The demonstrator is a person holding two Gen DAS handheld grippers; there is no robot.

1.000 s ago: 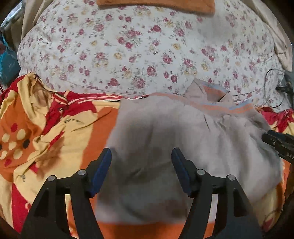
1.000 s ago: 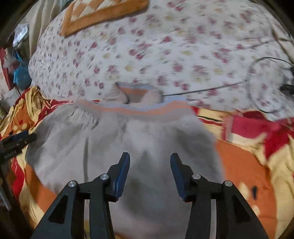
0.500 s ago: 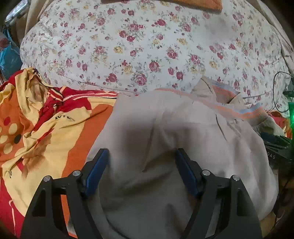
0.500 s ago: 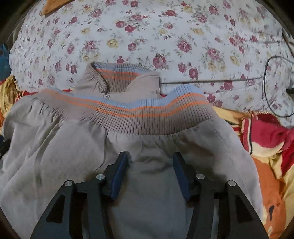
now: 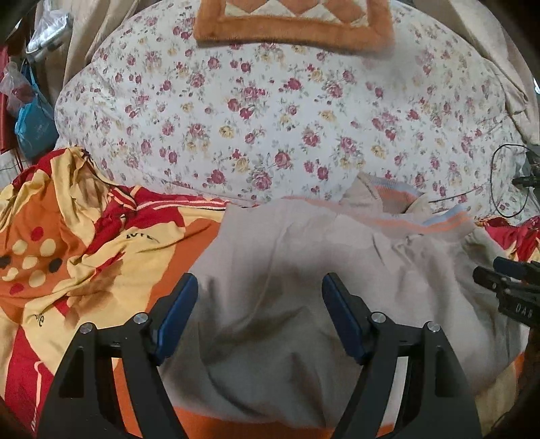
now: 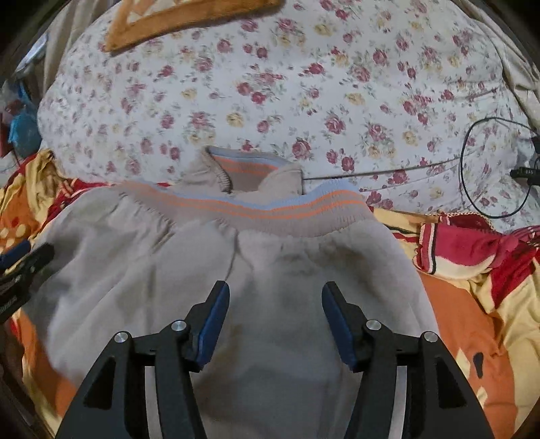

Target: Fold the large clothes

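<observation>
While both grippers hang open over the grey jacket (image 6: pixel 270 263), the right gripper (image 6: pixel 275 320) having just widened with only loose cloth below and the left gripper (image 5: pixel 260 317) likewise empty, a careless pinch could catch the orange bedsheet (image 5: pixel 84 243) beneath and drag the fold askew.

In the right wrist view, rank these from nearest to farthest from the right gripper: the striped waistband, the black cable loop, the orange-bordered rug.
1. Striped waistband of the grey garment, just ahead of the right gripper.
2. Black cable loop, far right on the floral quilt.
3. Orange-bordered rug, at the top left edge.
</observation>
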